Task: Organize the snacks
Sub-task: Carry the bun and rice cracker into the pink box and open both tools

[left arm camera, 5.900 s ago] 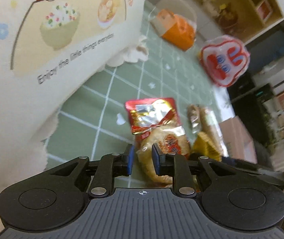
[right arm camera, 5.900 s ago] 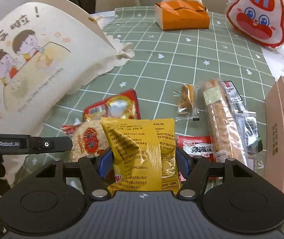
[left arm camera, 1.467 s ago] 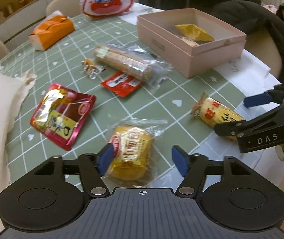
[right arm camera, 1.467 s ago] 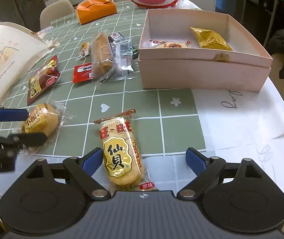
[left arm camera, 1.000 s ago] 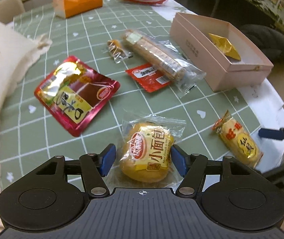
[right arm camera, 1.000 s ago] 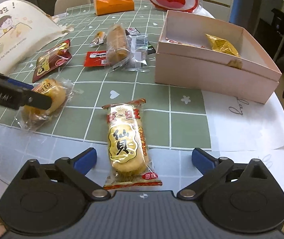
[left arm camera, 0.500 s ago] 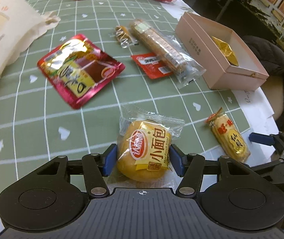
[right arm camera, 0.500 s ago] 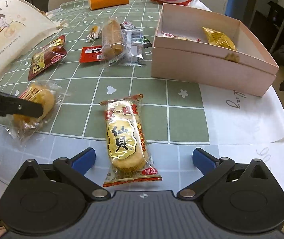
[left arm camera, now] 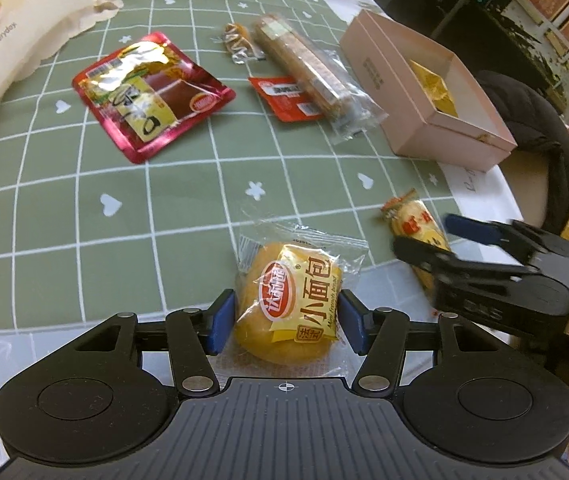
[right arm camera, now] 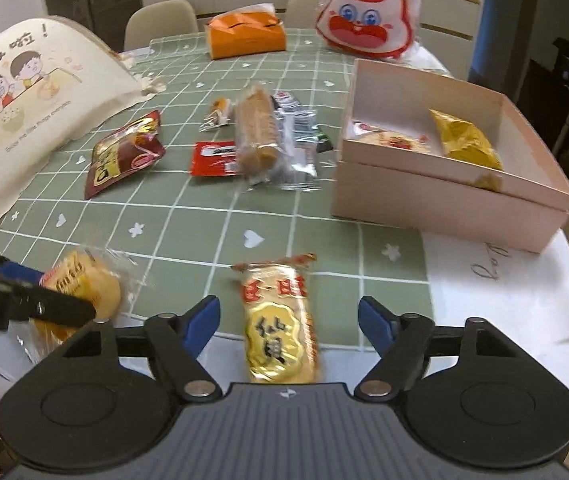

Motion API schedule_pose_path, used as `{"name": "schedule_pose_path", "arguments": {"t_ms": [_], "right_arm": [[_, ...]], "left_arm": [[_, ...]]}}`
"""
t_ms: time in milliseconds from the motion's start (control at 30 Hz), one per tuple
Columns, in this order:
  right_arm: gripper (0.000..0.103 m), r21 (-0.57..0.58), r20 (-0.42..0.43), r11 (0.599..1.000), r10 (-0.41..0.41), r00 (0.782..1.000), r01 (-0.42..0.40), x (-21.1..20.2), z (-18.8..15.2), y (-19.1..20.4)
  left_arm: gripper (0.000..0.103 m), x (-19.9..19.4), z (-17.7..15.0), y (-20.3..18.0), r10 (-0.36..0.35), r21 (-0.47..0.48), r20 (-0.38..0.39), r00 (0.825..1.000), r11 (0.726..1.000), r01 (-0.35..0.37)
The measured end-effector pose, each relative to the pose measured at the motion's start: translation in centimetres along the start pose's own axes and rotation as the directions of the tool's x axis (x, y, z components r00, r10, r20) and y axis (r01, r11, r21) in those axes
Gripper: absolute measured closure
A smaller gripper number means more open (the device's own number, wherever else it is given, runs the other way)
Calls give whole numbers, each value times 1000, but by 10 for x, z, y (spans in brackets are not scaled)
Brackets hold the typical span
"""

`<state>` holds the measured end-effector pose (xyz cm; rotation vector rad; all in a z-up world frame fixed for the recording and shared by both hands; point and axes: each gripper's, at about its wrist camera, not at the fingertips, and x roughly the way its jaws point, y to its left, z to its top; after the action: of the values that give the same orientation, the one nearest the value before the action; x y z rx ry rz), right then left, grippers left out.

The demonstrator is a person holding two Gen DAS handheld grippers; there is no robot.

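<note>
Snacks are spread over a green checked tablecloth (right arm camera: 188, 216), some already in the box.

Nearest, left side: left gripper (left arm camera: 284, 322) straddles a wrapped mini bread (left arm camera: 290, 304) at the near table edge. Its blue pads sit right at the wrapper's sides; can't tell if they press yet. Jaws have just been closing a little, bread between them.

Nearest, right side: right gripper (right arm camera: 288, 324) is over a rice cracker pack (right arm camera: 278, 330) lying lengthwise between the fingers. Clear gap on both sides, nothing gripped. Jaws have just been closing from wide to about mid, pack between them. Pack lies where green cloth meets the white table border.

Mid-table, left to right:
- dark red foil pouch (right arm camera: 124, 156), flat on the cloth
- small red sachet (right arm camera: 212, 158), touching the long clear-wrapped biscuit sleeve (right arm camera: 258, 136) beside it
- small twisted candy (right arm camera: 218, 112) just beyond the sachet, left of the sleeve's far end

Right of those: pink open box (right arm camera: 444, 196), on the cloth and partly on white paper. Inside: a yellow crumpled packet (right arm camera: 464, 142) at right, a red-and-white pack (right arm camera: 384, 136) at left.

Left edge: cream cartoon-print cloth bag (right arm camera: 24, 92), well apart from the box.

Far end: orange tissue pack (right arm camera: 246, 36) and red-white bunny-face bag (right arm camera: 368, 12), side by side but apart. Chair backs behind them.
</note>
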<state>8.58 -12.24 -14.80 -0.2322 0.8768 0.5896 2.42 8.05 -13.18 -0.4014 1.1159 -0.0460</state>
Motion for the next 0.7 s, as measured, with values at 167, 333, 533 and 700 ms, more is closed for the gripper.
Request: {"name": "schedule_pose_path", "arguments": {"t_ms": [167, 333, 533, 700], "right_arm": [[63, -7, -54, 1000, 19, 998, -19, 7, 3, 5], [67, -13, -30, 999, 37, 999, -38, -16, 3, 0], [68, 78, 43, 997, 25, 999, -28, -55, 2, -25], [68, 158, 167, 987, -36, 985, 9, -102, 7, -52]], "left_arm": [[42, -9, -4, -12, 2, 29, 1, 1000, 1000, -2], [42, -14, -5, -34, 10, 85, 5, 1000, 996, -10], [42, -12, -8, -69, -25, 169, -16, 1000, 985, 27], [43, -12, 0, -107, -130, 241, -53, 990, 960, 139]]}}
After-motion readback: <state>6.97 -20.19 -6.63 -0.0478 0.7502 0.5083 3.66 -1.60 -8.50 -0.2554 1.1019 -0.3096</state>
